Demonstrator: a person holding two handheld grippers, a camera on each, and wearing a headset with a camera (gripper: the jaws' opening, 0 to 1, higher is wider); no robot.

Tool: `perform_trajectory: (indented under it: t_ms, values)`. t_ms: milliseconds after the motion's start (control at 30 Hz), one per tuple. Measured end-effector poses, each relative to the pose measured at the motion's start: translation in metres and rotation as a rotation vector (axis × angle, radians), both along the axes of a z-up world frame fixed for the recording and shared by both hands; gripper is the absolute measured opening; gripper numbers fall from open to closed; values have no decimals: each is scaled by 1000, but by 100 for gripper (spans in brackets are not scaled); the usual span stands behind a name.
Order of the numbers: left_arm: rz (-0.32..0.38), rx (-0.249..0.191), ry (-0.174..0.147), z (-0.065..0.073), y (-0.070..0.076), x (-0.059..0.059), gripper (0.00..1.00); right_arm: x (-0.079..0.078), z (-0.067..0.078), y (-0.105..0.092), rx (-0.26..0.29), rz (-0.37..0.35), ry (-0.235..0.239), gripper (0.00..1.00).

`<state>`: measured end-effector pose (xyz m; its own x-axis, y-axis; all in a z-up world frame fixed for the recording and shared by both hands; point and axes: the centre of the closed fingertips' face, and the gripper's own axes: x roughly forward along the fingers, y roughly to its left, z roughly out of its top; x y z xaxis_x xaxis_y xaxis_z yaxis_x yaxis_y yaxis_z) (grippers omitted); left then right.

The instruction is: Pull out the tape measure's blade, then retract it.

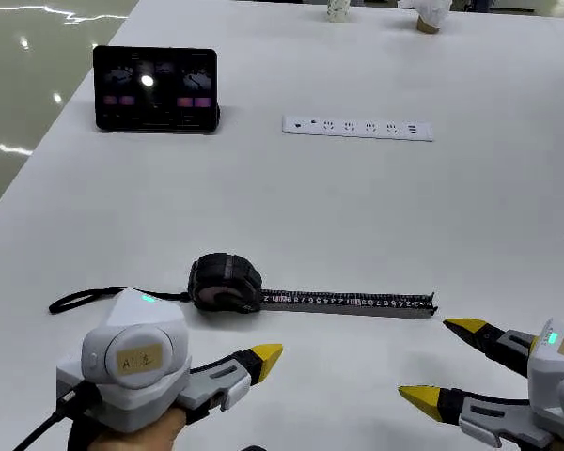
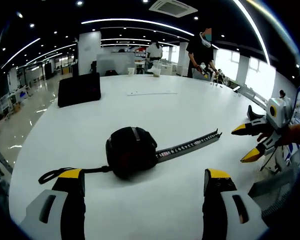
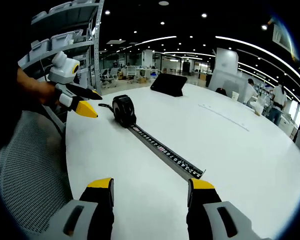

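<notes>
- My left gripper [image 2: 143, 175] hangs low over the white bench [image 1: 291, 207]. Its fingers [image 2: 70, 197] are spread wide and grip nothing.
- In the left gripper view the tape measure [image 2: 132, 151] sits at 12 o'clock, just ahead of the gap between those fingers. It rests on the bench, clear of both yellow tips.
- In the head view the blade [image 1: 348, 302] is drawn out of the black case toward 3 o'clock. It lies flat on the bench with its printed marks facing up.
- The end hook [image 1: 433, 302] closes the blade at its 3 o'clock end and rests on the bench.
- A black wrist strap [image 1: 83, 300] trails from the case toward 9 o'clock, looped on the bench.
- My right gripper [image 1: 442, 361] is at about 5 o'clock from the hook. Its fingers are wide apart and empty, and the upper yellow tip is near the hook but not touching it.
- In the right gripper view the hook end lies just ahead of the gap between my fingers. From there the blade runs toward 11 o'clock to the case.
- A dark tablet [image 1: 155, 87] stands propped at 11 o'clock from the tape measure, well apart.
- A white power strip [image 1: 357, 127] lies flat at 1 o'clock, also well apart.
</notes>
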<state>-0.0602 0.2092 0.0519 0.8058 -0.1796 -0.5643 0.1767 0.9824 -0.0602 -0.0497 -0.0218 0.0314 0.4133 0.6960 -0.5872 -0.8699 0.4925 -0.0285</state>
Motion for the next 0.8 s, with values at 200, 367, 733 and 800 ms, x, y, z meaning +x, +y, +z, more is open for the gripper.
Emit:
perform_trajectory:
  t_ms: [200, 367, 733, 800]
  values:
    - [-2, 7, 1, 0, 2, 3, 96, 5, -4, -3, -22, 15, -6, 54]
    - [-6, 13, 0, 0, 2, 6, 96, 14, -4, -6, -32, 19, -13, 53]
    - [-5, 17, -7, 1, 0, 19, 95, 29, -5, -8, -84, 77, -35, 48]
    - [-5, 20, -7, 0, 0, 21, 95, 32, -6, -10, -98, 88, -36, 47]
